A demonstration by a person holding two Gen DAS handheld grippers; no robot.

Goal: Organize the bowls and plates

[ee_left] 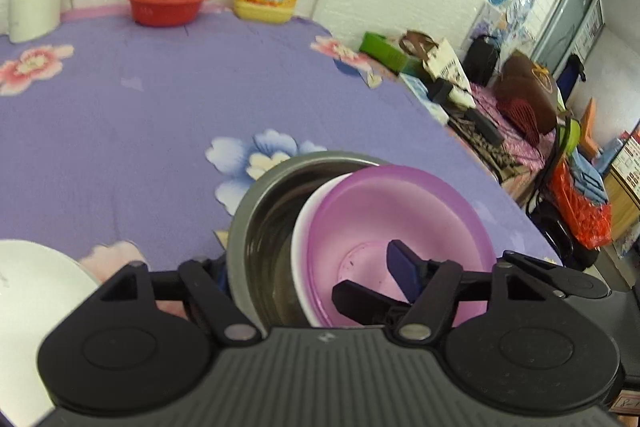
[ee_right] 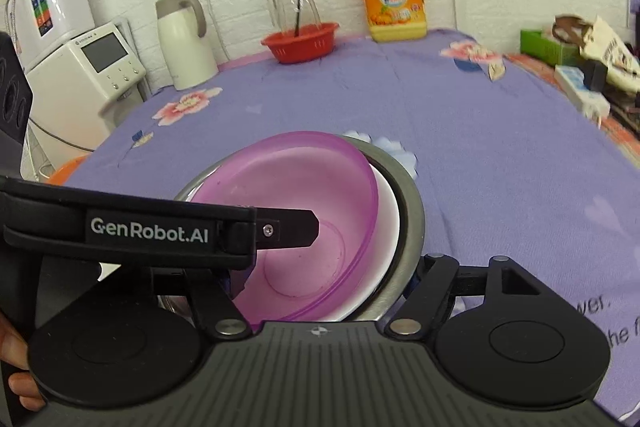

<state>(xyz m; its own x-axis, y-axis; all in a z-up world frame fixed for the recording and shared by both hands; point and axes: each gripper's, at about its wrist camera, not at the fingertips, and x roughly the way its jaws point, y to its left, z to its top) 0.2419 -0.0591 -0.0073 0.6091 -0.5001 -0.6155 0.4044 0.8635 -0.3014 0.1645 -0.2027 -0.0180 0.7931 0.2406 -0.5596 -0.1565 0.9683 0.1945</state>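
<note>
A: Your left gripper [ee_left: 308,275] has its jaws spread across the steel bowl [ee_left: 264,227], one finger inside the purple bowl [ee_left: 400,211], one outside the steel wall.

B: And the stack?

A: Purple in a white bowl [ee_left: 302,239], both tilted in the steel one, on the purple tablecloth [ee_left: 160,115] (floral print). Your right gripper [ee_right: 324,283] straddles the stack's right rim, jaws apart.

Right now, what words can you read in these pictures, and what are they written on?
"GenRobot.AI": white letters on the side of the left gripper, seen from the right wrist.
"wer." and "the f": cut-off words printed on the purple tablecloth.
Yellow detergent jug: red characters on its label, too blurred to read.
White appliance: small brand line, too small to read.
</note>
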